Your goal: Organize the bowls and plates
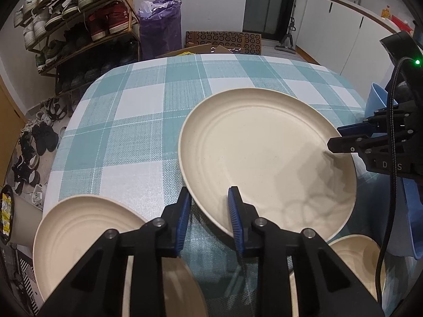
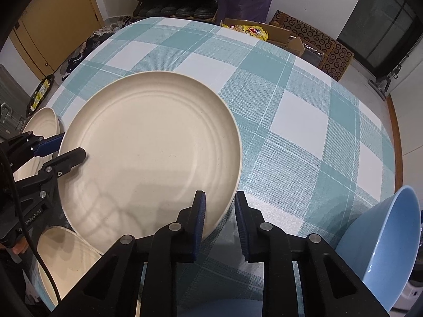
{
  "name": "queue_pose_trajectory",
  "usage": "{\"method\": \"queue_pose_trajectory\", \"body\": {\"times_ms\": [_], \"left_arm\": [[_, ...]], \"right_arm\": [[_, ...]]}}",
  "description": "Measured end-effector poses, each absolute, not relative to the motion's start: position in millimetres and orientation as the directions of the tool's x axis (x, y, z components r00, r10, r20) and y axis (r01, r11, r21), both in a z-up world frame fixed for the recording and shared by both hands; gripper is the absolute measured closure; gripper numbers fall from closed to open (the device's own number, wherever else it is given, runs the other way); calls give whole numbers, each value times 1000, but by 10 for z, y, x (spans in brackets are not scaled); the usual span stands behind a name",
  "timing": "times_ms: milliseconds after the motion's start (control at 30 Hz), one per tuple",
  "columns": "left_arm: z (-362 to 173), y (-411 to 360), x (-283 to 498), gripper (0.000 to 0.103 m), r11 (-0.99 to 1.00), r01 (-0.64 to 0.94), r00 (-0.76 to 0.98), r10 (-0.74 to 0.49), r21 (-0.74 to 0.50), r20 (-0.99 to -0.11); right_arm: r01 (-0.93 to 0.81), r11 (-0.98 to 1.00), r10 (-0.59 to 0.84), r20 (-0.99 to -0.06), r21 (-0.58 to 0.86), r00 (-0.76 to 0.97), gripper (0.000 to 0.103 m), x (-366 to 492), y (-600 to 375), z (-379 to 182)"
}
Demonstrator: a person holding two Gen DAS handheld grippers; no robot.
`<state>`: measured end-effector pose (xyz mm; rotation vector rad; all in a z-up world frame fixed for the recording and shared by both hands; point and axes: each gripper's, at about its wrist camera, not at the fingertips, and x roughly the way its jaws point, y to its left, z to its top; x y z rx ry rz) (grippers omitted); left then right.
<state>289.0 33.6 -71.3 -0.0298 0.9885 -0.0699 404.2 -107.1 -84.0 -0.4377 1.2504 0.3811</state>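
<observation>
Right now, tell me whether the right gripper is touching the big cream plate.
Touching. The right wrist view shows the right gripper with its fingers closed on the rim of the big cream plate, one on each face.

The large round cream plate [image 2: 148, 145] looks like matt moulded plastic, faintly speckled, with shallow concentric ridges. The teal-and-white checked tablecloth [image 1: 137, 121] shows a coarse woven texture and little sheen. The light blue bowl [image 2: 391, 237] has a smooth, slightly glossy surface. The black gripper fingers [image 1: 169, 227] appear matt plastic with ribbed blue pads and bright metal pivot pins. The patterned brown box [image 1: 224, 41] is cardboard.
</observation>
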Motion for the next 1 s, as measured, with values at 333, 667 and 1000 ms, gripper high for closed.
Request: {"method": "queue_pose_trajectory", "body": {"times_ms": [333, 667, 1000], "left_arm": [[-524, 319, 2791, 76, 998, 43, 587, -55, -37, -808], [-307, 316, 2641, 76, 999, 40, 620, -49, -31, -783], [-104, 307, 2453, 76, 999, 38, 648, -45, -27, -760]], "right_arm": [[-497, 860, 55, -946, -118, 320, 80, 3958, -1088, -680], [-495, 859, 71, -927, -130, 368, 80, 3806, -1068, -414], [-498, 855, 78, -914, -143, 398, 80, 3607, -1044, -187]]}}
